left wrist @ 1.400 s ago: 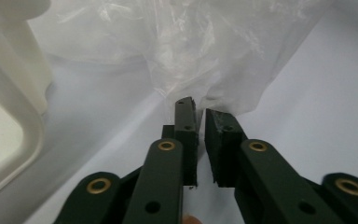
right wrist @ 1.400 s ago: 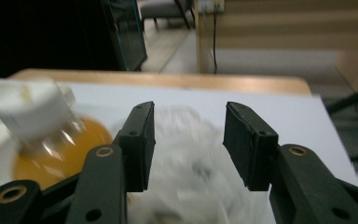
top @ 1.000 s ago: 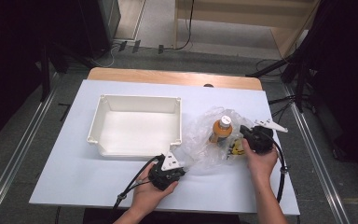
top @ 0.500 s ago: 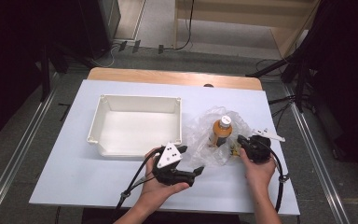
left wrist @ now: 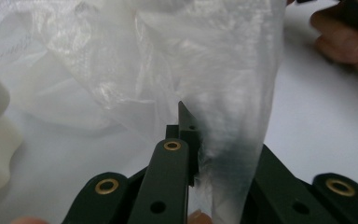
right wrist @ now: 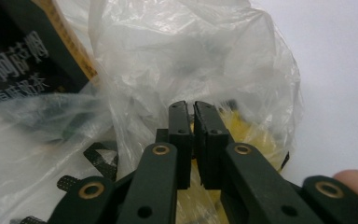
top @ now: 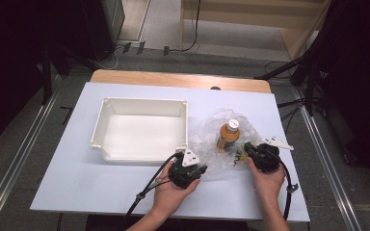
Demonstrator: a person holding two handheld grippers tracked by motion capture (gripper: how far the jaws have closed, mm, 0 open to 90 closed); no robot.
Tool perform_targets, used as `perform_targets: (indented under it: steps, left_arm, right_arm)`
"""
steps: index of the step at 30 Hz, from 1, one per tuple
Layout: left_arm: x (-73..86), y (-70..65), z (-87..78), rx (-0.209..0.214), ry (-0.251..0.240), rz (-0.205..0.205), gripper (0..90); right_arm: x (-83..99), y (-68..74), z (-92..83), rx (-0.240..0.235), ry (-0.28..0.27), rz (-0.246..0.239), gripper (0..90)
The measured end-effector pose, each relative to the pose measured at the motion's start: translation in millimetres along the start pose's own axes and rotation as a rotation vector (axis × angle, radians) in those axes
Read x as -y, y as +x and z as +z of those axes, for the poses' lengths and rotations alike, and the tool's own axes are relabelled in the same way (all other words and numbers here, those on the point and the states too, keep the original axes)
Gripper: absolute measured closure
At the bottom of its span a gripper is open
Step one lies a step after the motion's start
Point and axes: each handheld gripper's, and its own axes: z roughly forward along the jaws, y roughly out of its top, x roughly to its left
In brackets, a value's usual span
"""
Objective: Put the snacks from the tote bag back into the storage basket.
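Observation:
A crumpled clear plastic bag (top: 203, 143) lies on the white table, and an orange bottle with a white cap (top: 228, 136) stands in it. My left gripper (top: 200, 169) is at the bag's near left edge. Its jaws have just closed, and a fold of the bag film (left wrist: 223, 93) is pinched between them at my left gripper (left wrist: 193, 135). My right gripper (top: 244, 154) is at the bag's right side. Its jaws (right wrist: 194, 112) have just been opening and stand a narrow slit apart, with the bag film (right wrist: 191, 56) bunched right at their tips.
A white tray (top: 144, 101) sits left of the bag, its front right corner close to my left gripper. Inside the bag lie a black packet with printed characters (right wrist: 18, 60) and something yellow (right wrist: 254, 135). The other hand's fingers (left wrist: 340, 42) show beyond the film.
My left gripper has moved right from the tray's front to the bag; its jaws stood wide open half a second ago and are now closed on the film. The right hand has barely shifted.

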Motion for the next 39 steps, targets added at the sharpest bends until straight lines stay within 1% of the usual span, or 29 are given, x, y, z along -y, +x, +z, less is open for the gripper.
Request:
perform_targets:
  steps: [2,3,6,7,8,9,10,11,12,14,15,16,17,18,19,20,21,22,25,28,30,31,32,33,34,35,36,37,39]
  left_arm:
    - [3.2,1.7,1.3,-0.006,0.016,0.008,88.5]
    - [4.5,1.9,2.1,-0.011,0.021,0.008,88.5]
    - [8.0,2.6,4.4,-0.007,0.033,0.005,88.5]
    - [8.2,2.2,4.6,-0.012,0.035,0.011,88.5]
    - [8.4,1.9,4.9,-0.015,0.039,0.014,88.4]
    - [8.7,2.2,4.9,-0.015,0.042,0.012,88.3]
    - [9.0,2.4,4.6,-0.017,0.046,0.009,88.2]
    - [9.3,2.8,4.3,-0.017,0.047,0.007,88.0]
    - [9.6,3.0,4.2,-0.015,0.045,0.004,87.6]
    - [9.9,2.5,3.5,-0.024,0.045,0.002,85.1]
    - [10.0,2.4,2.9,-0.023,0.041,0.007,81.4]
    - [10.0,1.6,2.0,-0.016,0.022,0.01,75.9]
    - [9.7,1.2,0.2,-0.005,0.009,0.013,69.8]
    - [9.5,1.2,-1.5,0.017,-0.005,0.01,66.3]
    - [8.6,1.1,-4.0,0.054,-0.025,0.004,62.6]
    - [6.9,-0.6,-7.5,0.071,-0.043,0.005,58.8]
    - [6.9,-0.6,-7.5,0.071,-0.043,0.005,53.3]
    - [2.8,-4.5,-14.0,0.074,-0.083,0.011,46.1]
    - [-4.6,-9.6,-23.8,0.086,-0.145,0.003,29.2]
    - [-13.6,-14.0,-36.2,0.093,-0.239,-0.003,22.2]
    - [-18.7,-16.1,-43.0,0.087,-0.295,-0.006,20.4]
    - [-20.4,-16.5,-45.0,0.086,-0.319,-0.009,20.6]
    - [-22.4,-16.4,-47.7,0.075,-0.343,-0.015,23.3]
    - [-24.1,-15.5,-48.9,0.062,-0.357,-0.021,33.8]
    - [-24.1,-15.5,-48.9,0.062,-0.357,-0.021,49.1]
    - [-26.3,-11.8,-43.3,0.025,-0.309,-0.044,62.0]
    - [-25.6,-9.7,-37.5,0.02,-0.262,-0.05,72.1]
    - [-23.6,-8.1,-30.3,0.009,-0.22,-0.048,79.0]
    - [-18.0,-5.5,-18.2,-0.017,-0.145,-0.045,88.5]
  right_arm:
    - [-2.0,2.1,-4.0,-0.02,-0.028,0.004,77.8]
    - [-3.7,4.2,-8.2,-0.034,-0.052,0.002,72.0]
    - [-7.6,11.8,-17.4,-0.044,-0.111,0.008,50.9]
    - [-8.3,13.3,-19.2,-0.05,-0.121,0.008,49.7]
    - [-8.8,15.5,-20.9,-0.068,-0.129,0.006,50.5]
    - [-8.8,17.6,-20.7,-0.076,-0.119,0.003,52.5]
    - [-8.0,19.1,-19.7,-0.077,-0.106,-0.003,56.8]
    - [-6.0,20.6,-17.7,-0.078,-0.086,-0.016,62.0]
    - [-2.6,22.3,-14.0,-0.077,-0.05,-0.029,66.9]
    - [2.6,23.7,-8.1,-0.074,-0.001,-0.041,75.5]
    - [5.0,24.6,-4.6,-0.069,0.034,-0.044,78.9]
    - [7.0,24.9,-0.7,-0.058,0.071,-0.049,81.7]
    - [9.2,25.0,3.7,-0.053,0.103,-0.047,84.0]
    - [9.8,25.3,6.4,-0.046,0.129,-0.044,85.5]
    - [9.6,25.6,7.3,-0.04,0.135,-0.045,86.9]
    - [9.3,26.5,7.6,-0.035,0.138,-0.049,87.9]
    - [9.4,27.5,8.1,-0.025,0.141,-0.055,88.4]
    - [9.5,28.2,8.1,-0.02,0.14,-0.052,88.8]
    - [9.4,29.1,8.3,-0.011,0.14,-0.053,89.4]
    - [9.7,29.3,8.3,-0.01,0.139,-0.055,89.4]
    - [9.8,29.5,8.2,-0.01,0.139,-0.055,89.4]
    - [10.1,29.5,8.2,-0.01,0.138,-0.059,89.4]
    - [10.2,29.7,8.2,-0.009,0.138,-0.057,89.5]
    - [10.3,29.6,8.2,-0.01,0.136,-0.057,89.5]
    - [10.3,29.5,8.3,-0.01,0.135,-0.055,89.5]
    - [10.4,29.1,8.3,-0.012,0.134,-0.054,89.4]
    - [10.4,28.9,8.3,-0.013,0.133,-0.053,89.4]
    - [10.5,28.9,8.2,-0.013,0.133,-0.053,89.4]
    - [10.5,28.9,8.1,-0.013,0.133,-0.054,89.5]
